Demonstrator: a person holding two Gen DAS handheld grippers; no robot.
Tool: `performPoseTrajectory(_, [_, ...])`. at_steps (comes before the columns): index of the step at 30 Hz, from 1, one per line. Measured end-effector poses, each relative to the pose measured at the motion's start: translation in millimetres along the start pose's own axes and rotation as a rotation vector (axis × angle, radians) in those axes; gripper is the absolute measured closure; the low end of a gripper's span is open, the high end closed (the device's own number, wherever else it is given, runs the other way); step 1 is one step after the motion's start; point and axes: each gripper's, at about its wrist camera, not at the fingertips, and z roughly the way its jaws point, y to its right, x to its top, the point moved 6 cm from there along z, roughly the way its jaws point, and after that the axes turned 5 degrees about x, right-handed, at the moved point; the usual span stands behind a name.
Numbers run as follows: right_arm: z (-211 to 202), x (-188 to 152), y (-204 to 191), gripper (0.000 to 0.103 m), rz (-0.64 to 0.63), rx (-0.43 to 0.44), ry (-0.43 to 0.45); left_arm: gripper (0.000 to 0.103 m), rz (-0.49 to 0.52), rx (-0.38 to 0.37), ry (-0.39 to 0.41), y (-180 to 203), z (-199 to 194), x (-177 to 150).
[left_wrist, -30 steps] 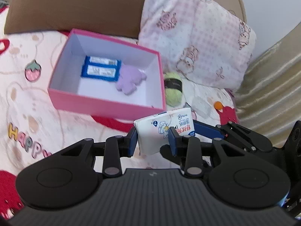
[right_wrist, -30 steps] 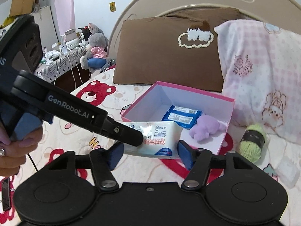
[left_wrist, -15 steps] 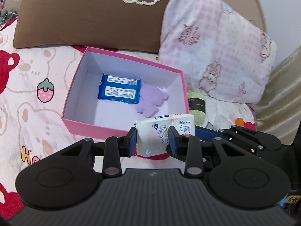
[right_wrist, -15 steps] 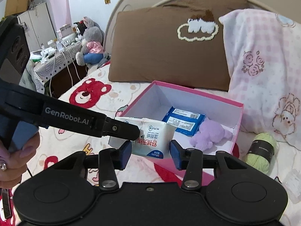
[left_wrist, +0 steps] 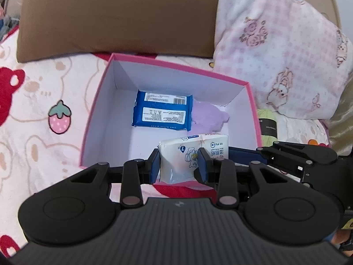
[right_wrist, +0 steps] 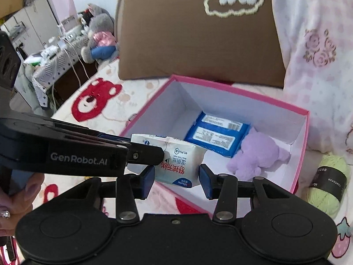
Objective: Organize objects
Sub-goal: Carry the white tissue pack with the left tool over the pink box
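Observation:
A white pack of wet wipes (left_wrist: 187, 154) is pinched from two sides over the near edge of the pink box (left_wrist: 97, 101). My left gripper (left_wrist: 178, 165) is shut on one end of the pack. My right gripper (right_wrist: 176, 175) is shut on the other end (right_wrist: 183, 165). The box (right_wrist: 302, 154) holds a blue wipes pack (left_wrist: 162, 113) and a purple plush toy (left_wrist: 209, 119); both also show in the right wrist view, the blue pack (right_wrist: 217, 133) beside the plush (right_wrist: 258, 156).
A green yarn ball (right_wrist: 328, 181) lies on the bed right of the box. A brown pillow (left_wrist: 110, 15) and a pink checked pillow (left_wrist: 286, 50) stand behind the box. A bedside table with stuffed toys (right_wrist: 99, 35) is at far left.
Both grippers have carried the white pack forward, from in front of the box to over its near edge. The right gripper has closed onto the pack.

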Motion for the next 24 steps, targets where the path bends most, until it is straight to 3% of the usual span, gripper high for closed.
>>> performPoseTrajectory(11, [60,-4,42,0.054,0.108,0.011,-0.085,0.070,-0.026,0.017,-0.102,-1,76,9])
performPoseTrajectory(24, [104,-2,64,0.054,0.247,-0.010,-0.190,0.070,-0.065,0.022,-0.178,-17,123,16])
